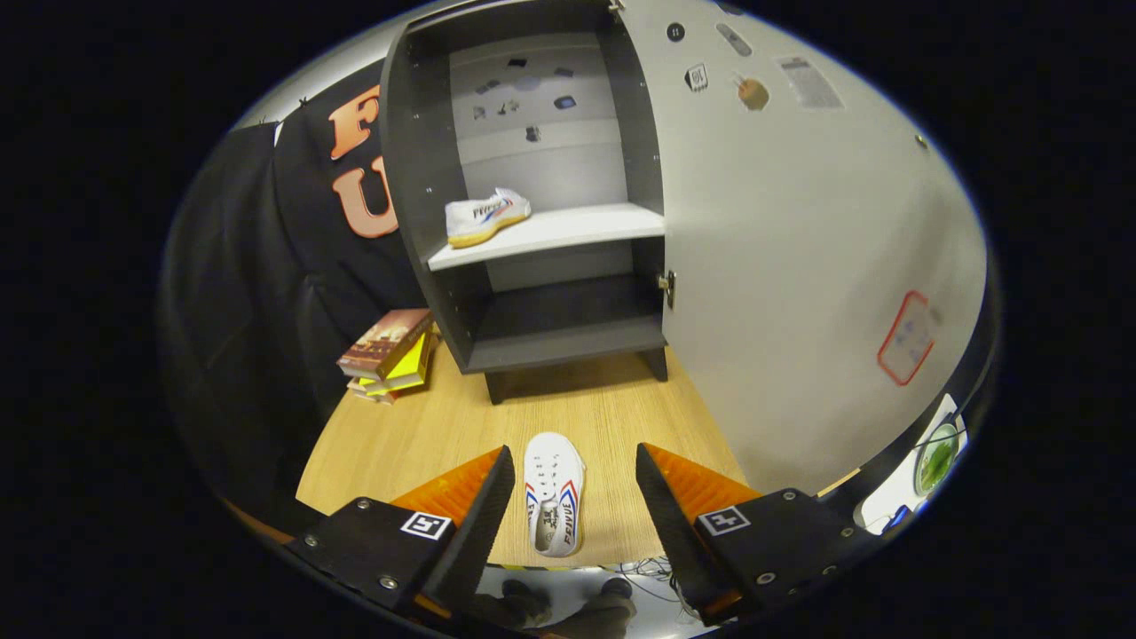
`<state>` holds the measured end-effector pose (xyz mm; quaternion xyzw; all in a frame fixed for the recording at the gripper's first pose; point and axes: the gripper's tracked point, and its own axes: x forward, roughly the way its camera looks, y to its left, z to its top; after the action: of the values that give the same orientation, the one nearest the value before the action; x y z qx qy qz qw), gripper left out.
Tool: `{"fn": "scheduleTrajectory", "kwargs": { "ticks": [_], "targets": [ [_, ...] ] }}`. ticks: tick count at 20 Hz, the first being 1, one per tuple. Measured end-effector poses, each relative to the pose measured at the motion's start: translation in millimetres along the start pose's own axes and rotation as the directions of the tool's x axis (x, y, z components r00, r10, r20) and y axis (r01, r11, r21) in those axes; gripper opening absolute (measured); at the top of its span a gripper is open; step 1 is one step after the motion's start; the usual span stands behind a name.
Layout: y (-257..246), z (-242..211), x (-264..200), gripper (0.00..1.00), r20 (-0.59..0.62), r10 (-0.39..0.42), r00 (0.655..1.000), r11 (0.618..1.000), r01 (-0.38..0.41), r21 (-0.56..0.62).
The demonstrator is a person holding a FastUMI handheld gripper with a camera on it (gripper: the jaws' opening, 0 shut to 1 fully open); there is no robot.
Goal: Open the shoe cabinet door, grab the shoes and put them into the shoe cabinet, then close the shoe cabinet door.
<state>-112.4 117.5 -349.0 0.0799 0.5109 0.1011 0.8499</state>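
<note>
Tongs [575,484] spread wide, nothing between the pads in grip. Both fingers [484,510] hang above the wooden desk [426,435], orange-faced, black mounts behind.

One white shoe [554,493] with red and blue stripes lies flat on the desk in the gap between the fingers, nearer the left one. It looks clear of both fingers, though from this angle I cannot be sure about the left one.

Beyond the tongs, straight ahead, stands the dark grey shoe cabinet [532,204] on short legs. Its door [799,222] is swung fully open to the right of the tongs, pale inner face toward the camera, a few stickers and a red-outlined patch on it. Hinge visible at the cabinet's right edge.

On the cabinet's light middle shelf [568,232] sits a second white shoe [486,216], toward the shelf's left end, yellowish sole showing. Bottom compartment dark, contents hard to make out.

Ahead and left of the tongs, beside the cabinet's left wall, a small stack of books [390,353] rests on the desk.
</note>
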Motion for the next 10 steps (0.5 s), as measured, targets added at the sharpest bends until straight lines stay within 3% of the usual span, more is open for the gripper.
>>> {"fn": "scheduleTrajectory", "kwargs": {
  "ticks": [10],
  "targets": [
    [5.3,-79.4,77.4,0.86,-0.234,0.042,0.971,0.998,-0.053,-0.043]
  ]
}}
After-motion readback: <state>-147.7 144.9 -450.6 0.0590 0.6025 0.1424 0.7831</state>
